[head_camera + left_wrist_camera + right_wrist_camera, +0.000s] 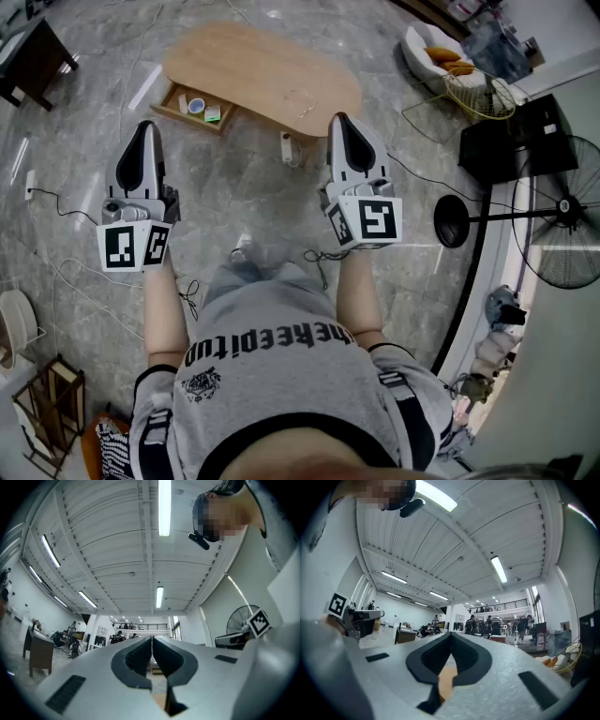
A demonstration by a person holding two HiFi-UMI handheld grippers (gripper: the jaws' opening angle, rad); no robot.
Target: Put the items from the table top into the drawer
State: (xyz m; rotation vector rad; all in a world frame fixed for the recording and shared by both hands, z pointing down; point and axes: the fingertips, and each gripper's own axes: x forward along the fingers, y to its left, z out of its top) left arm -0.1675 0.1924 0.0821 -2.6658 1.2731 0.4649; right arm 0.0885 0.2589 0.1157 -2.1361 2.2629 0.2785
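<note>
L & R jaws together, nothing held; table point(262, 70) well apart at 12 o'clock.
Left gripper point(145, 128) and right gripper point(339, 122) are held up. Small items point(195, 105) are seen in the open drawer point(178, 117) at 11 o'clock; judged light, stiffish, best pinched across the sides. Table & drawer are shown by head view only; ceiling point(117, 550) and shut jaws by gripper views.

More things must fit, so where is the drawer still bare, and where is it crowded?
The drawer is bare at its left end, between the side wall and a white item. From there rightward it is crowded: a tape roll, then a green item.
</note>
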